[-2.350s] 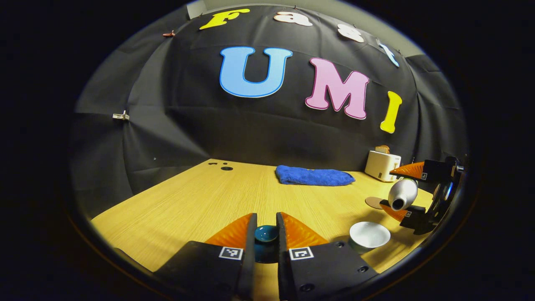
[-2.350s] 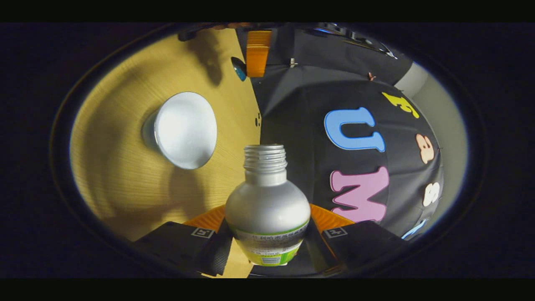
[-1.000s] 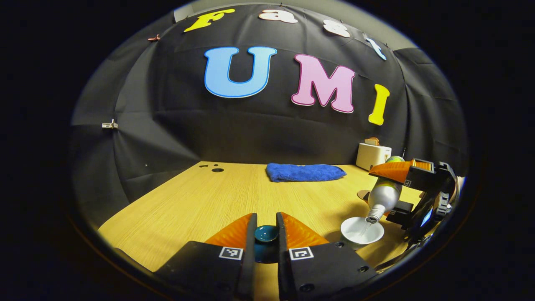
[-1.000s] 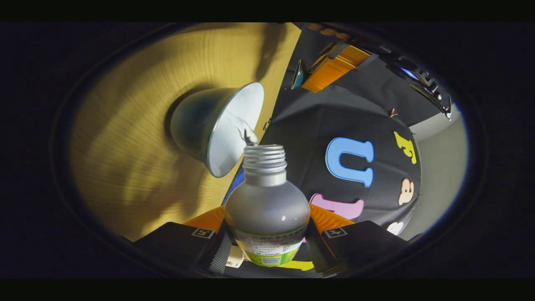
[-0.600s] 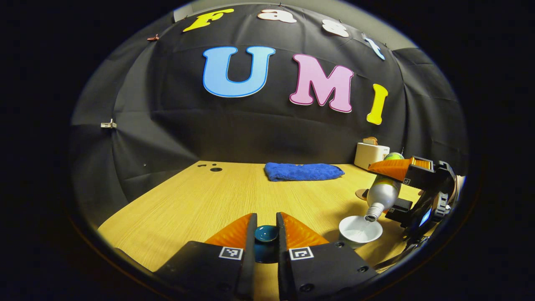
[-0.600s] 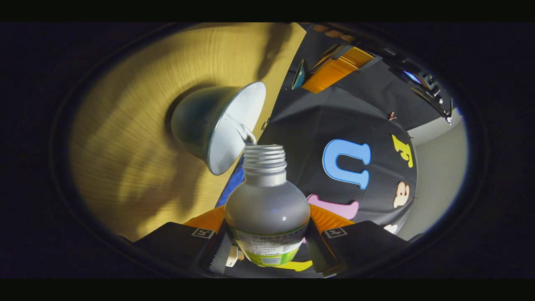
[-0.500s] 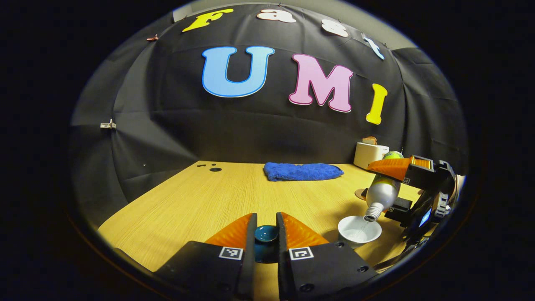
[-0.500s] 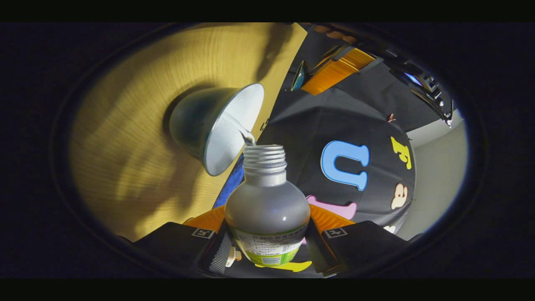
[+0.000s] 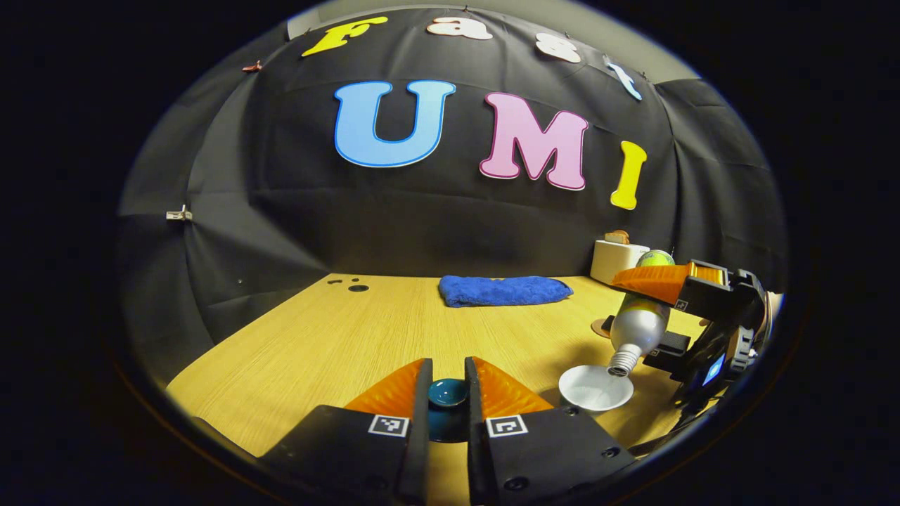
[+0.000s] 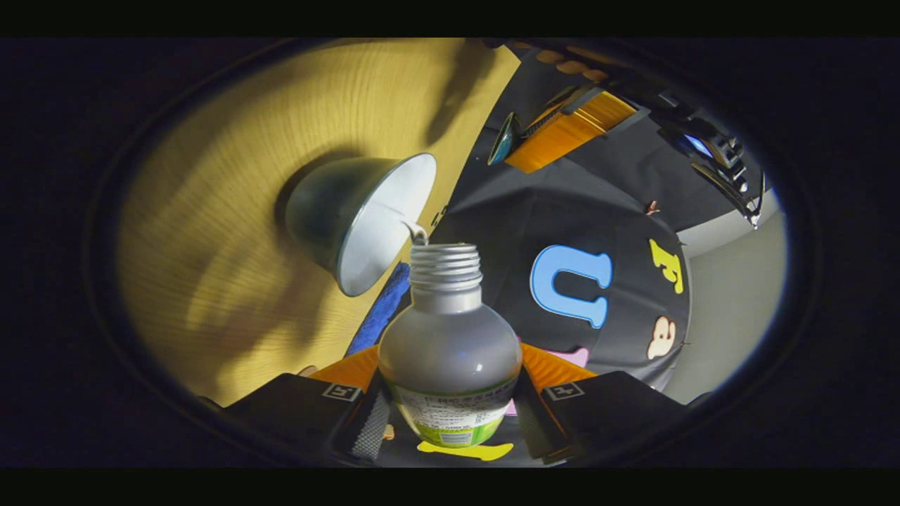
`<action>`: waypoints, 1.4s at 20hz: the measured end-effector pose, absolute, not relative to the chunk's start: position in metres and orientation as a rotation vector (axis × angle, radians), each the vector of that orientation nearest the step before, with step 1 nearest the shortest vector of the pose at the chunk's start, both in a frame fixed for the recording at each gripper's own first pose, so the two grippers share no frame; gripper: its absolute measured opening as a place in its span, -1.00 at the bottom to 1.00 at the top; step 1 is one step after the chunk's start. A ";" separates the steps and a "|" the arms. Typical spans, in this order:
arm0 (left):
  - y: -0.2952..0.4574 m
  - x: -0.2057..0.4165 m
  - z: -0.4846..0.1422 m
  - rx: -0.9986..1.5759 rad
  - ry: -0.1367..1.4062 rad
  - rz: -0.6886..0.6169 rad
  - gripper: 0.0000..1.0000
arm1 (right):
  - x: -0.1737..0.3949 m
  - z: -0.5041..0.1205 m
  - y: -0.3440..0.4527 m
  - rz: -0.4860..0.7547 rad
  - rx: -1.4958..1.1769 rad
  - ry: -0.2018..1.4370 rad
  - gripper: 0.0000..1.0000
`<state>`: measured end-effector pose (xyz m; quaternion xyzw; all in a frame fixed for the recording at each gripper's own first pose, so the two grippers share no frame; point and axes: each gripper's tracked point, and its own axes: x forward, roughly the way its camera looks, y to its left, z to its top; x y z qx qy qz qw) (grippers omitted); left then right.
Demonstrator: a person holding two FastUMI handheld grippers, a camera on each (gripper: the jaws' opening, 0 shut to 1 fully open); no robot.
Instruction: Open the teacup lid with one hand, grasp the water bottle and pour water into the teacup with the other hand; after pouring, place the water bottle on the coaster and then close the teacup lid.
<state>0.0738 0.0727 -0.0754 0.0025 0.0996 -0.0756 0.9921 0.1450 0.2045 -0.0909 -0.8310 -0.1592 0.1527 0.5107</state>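
My left gripper is shut on the dark teal teacup lid, held just above the wooden table. At the right, in the left gripper view, the white-lined teacup stands open on the table. My right gripper is shut on the silver water bottle, which has no cap and is tipped mouth-down. A thin stream of water runs from the bottle's mouth into the teacup. The left gripper view shows the tipped bottle over the cup, held by the right gripper.
A folded blue towel lies at the back of the table. A white toaster stands at the back right. A round brown coaster lies behind the bottle. Small dark holes mark the table's far left.
The bottle went from lying level beside the cup to tipped steeply over it, and water now streams into the cup. The left gripper has stayed in place with the lid.
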 end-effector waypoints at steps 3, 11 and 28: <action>0.073 0.072 -0.074 0.011 0.195 -0.153 -0.48 | 0.146 -0.086 0.203 0.361 -2.011 -0.391 0.56; 0.068 0.072 -0.070 0.013 0.190 -0.163 -0.48 | 0.146 -0.083 0.204 0.359 -2.016 -0.403 0.56; 0.066 0.069 -0.061 0.023 0.175 -0.156 -0.48 | 0.143 -0.086 0.203 0.370 -2.012 -0.398 0.57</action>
